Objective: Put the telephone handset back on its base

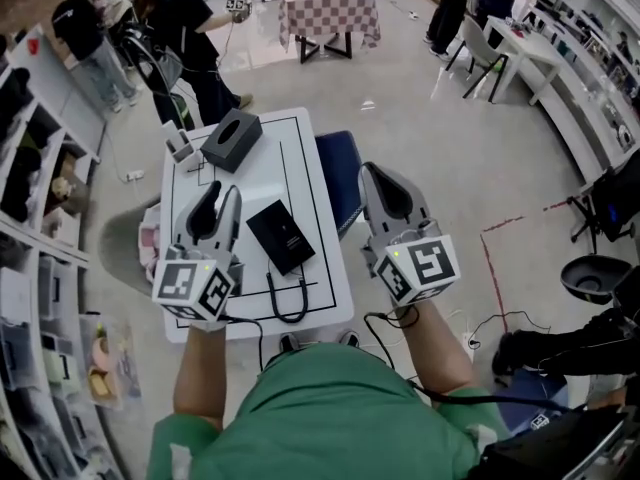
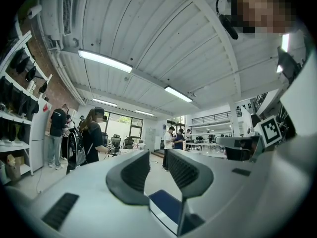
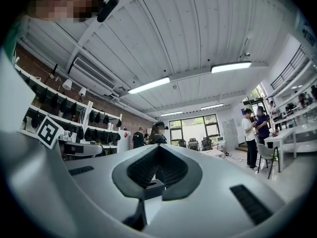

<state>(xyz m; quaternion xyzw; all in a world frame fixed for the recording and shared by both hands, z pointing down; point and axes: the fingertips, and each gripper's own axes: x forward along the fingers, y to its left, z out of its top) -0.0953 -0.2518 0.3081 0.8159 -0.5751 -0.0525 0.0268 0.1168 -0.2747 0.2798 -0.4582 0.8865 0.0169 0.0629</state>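
A flat black telephone [image 1: 281,236] lies in the middle of the white table [image 1: 300,173], with a black cord [image 1: 287,305] looping from it toward the near edge. I cannot tell the handset from its base. My left gripper [image 1: 222,194] is held over the table's left side, left of the telephone and tilted upward. Its jaws stand apart with nothing between them [image 2: 156,158]. My right gripper [image 1: 377,175] hovers off the table's right edge, also tilted up. Its fingertips meet with nothing held [image 3: 158,150]. Neither gripper touches the telephone.
A black tissue box [image 1: 231,139] and a small white stand [image 1: 180,145] sit at the table's far left. A blue chair [image 1: 339,174] stands by the right edge. Shelves [image 1: 35,218] line the left, people stand beyond, and a checkered table [image 1: 328,8] is far back.
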